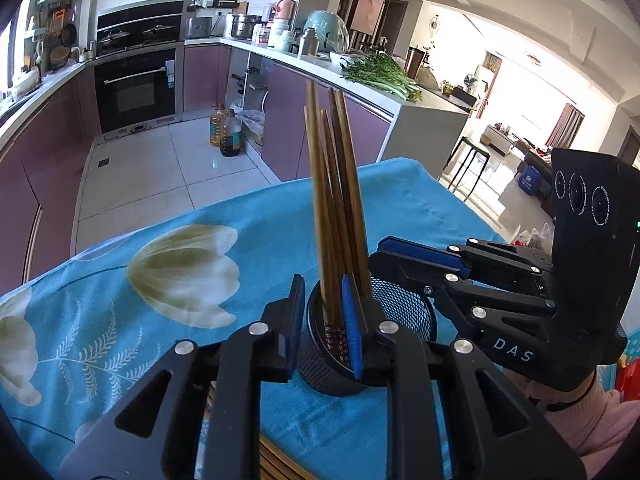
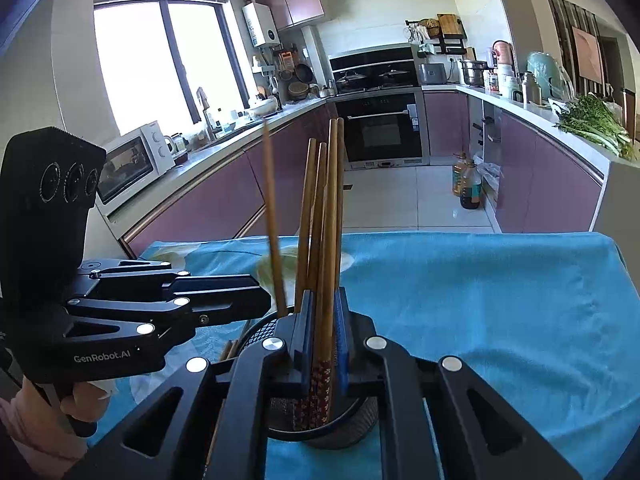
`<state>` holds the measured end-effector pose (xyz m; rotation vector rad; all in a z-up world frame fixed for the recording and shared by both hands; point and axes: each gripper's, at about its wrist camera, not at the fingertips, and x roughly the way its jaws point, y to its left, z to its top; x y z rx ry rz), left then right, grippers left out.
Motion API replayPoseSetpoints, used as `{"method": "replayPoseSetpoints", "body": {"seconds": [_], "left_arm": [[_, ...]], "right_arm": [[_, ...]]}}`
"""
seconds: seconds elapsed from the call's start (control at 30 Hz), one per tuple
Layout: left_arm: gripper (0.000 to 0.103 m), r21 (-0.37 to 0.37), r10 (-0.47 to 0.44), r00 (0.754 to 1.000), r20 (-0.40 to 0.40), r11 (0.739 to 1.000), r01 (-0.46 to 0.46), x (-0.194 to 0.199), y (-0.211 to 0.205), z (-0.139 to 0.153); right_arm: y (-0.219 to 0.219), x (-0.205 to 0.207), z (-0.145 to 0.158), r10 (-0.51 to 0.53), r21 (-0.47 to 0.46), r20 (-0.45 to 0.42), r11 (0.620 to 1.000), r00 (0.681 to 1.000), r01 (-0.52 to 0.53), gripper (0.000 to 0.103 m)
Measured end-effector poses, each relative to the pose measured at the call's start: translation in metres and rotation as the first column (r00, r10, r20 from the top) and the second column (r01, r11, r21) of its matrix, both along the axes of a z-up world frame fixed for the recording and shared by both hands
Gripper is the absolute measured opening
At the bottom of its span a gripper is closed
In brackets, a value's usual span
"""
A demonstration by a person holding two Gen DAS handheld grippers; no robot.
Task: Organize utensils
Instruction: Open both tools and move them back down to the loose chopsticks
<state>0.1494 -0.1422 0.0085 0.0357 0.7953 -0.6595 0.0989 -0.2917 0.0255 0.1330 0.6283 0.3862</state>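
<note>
Two hand-held black grippers with blue pads are shown over a black wire-mesh cylindrical holder (image 1: pixel 404 300), which stands on a table covered by a turquoise cloth printed with white flowers (image 1: pixel 120 280). A bundle of long brown wooden chopsticks (image 1: pixel 340 200) is seen upright in the holder, thin tips up and red-patterned ends (image 2: pixel 320 392) down inside the mesh. The left gripper (image 1: pixel 324 304) is held with its jaws slightly parted. The sticks pass between them, nearer one pad, and clear space is visible beside the other, so nothing is clamped. One thin chopstick (image 2: pixel 274 220), blurred and leaning apart from the bundle, is seen just off that gripper's tip. The right gripper (image 2: pixel 323 312) appears clenched on several chopsticks, its pads lying against both sides of them above the holder's rim. The step in hand is judged to be the seating of chopsticks in the holder. For the next move, a release by the right gripper and a straight upward withdrawal of both grippers are called for, so that the holder is not tipped. Further brown sticks (image 1: pixel 276 460), probably chopsticks, are glimpsed on the cloth beneath the left gripper and remain to be collected.
</note>
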Motion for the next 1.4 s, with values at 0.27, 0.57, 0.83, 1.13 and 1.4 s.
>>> {"method": "replayPoseSetpoints", "body": {"seconds": [0.27, 0.57, 0.83, 1.13, 1.4], "left_arm": [[0.031, -0.049, 0.1, 0.99, 0.1, 0.994, -0.095, -0.036, 0.041, 0.01], [0.045, -0.042, 0.21, 0.971, 0.112, 0.978, -0.207, -0.073, 0.096, -0.008], [0.048, 0.056, 0.253, 0.966, 0.054, 0.965, -0.256, -0.088, 0.105, -0.055], [0.048, 0.127, 0.252, 0.967, -0.016, 0.96, -0.248, -0.093, 0.102, -0.087], [0.048, 0.155, 0.239, 0.971, -0.024, 0.96, -0.232, -0.094, 0.096, -0.093]], "right_arm": [[0.008, -0.026, 0.016, 0.053, 0.001, 0.079, 0.999, 0.995, -0.053, 0.029], [0.039, -0.065, 0.016, 0.23, -0.042, 0.102, 0.973, 0.968, -0.227, 0.046], [0.074, -0.061, -0.042, 0.272, -0.065, -0.088, 0.958, 0.958, -0.278, 0.048], [0.081, -0.06, -0.075, 0.257, -0.06, -0.187, 0.961, 0.948, -0.272, 0.048], [0.088, -0.062, -0.084, 0.244, -0.087, -0.211, 0.96, 0.946, -0.267, 0.047]]}}
